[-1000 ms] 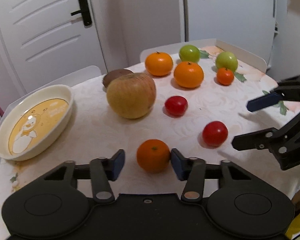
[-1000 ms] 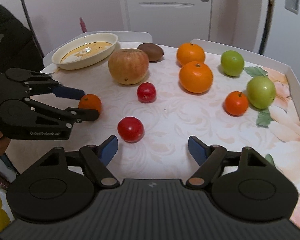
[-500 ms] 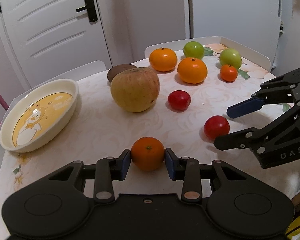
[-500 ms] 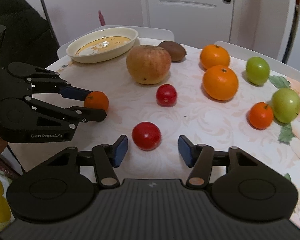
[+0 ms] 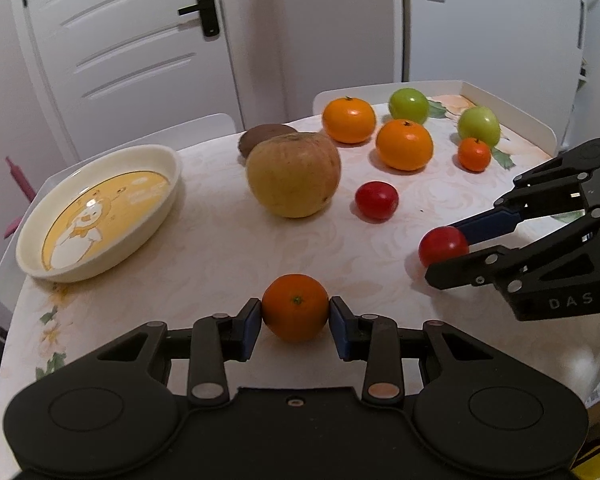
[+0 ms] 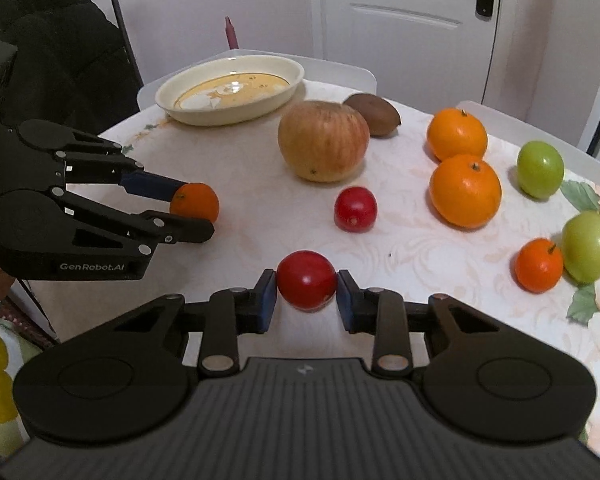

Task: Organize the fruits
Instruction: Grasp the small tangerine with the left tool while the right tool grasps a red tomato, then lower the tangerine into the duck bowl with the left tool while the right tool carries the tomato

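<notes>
My left gripper (image 5: 295, 318) is shut on a small orange mandarin (image 5: 295, 307) near the table's front edge; the pair also shows in the right wrist view (image 6: 195, 203). My right gripper (image 6: 307, 294) is shut on a red tomato (image 6: 307, 286); that tomato also shows in the left wrist view (image 5: 443, 245) between the right gripper's fingers (image 5: 485, 228). Both fruits sit at table level. An empty cream dish with a yellow duck picture (image 5: 100, 212) stands at the left.
On the patterned table (image 5: 220, 248) lie a large apple (image 5: 294, 174), a kiwi (image 5: 266, 138), a second red tomato (image 5: 376, 200), two oranges (image 5: 405, 144), a small mandarin (image 5: 474, 154) and two green apples (image 5: 479, 125). White chairs and a door stand behind.
Both grippers moved forward and closed: the left onto the small mandarin, the right onto the near red tomato. The other fruits have not moved.
</notes>
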Motion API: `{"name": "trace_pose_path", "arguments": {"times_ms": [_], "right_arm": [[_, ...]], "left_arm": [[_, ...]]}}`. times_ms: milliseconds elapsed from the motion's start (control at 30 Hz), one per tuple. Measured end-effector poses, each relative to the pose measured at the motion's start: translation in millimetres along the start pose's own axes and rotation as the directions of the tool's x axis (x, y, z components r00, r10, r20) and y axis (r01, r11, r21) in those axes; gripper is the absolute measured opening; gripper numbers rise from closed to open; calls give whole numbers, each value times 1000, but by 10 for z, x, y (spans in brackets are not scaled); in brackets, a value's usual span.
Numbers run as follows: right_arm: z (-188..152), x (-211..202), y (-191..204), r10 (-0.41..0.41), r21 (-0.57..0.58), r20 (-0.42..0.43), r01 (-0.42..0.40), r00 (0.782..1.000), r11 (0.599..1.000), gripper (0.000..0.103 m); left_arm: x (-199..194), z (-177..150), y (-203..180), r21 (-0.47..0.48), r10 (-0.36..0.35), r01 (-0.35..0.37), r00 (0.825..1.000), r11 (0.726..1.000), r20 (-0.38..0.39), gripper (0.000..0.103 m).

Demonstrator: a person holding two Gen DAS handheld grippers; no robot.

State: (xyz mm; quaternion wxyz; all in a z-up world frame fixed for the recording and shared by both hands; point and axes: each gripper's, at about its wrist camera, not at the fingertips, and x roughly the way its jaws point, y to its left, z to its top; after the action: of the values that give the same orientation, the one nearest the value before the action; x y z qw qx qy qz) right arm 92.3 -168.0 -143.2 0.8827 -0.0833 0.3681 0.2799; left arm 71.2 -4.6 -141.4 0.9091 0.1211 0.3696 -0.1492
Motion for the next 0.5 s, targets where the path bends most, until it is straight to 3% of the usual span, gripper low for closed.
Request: {"name": "trace_pose_path", "arguments": {"times_ms": [233,500], "right_arm": [[221,-95,14,31,-21,8,-31,999,999,47],[644,-226,47,66,-42,39,-64,997,997,47]], "left_arm": [[-219,84,126,-65,61,-60,998,996,12,40],[-578,298,373,-157,174,-169,985,973,18,40]]}}
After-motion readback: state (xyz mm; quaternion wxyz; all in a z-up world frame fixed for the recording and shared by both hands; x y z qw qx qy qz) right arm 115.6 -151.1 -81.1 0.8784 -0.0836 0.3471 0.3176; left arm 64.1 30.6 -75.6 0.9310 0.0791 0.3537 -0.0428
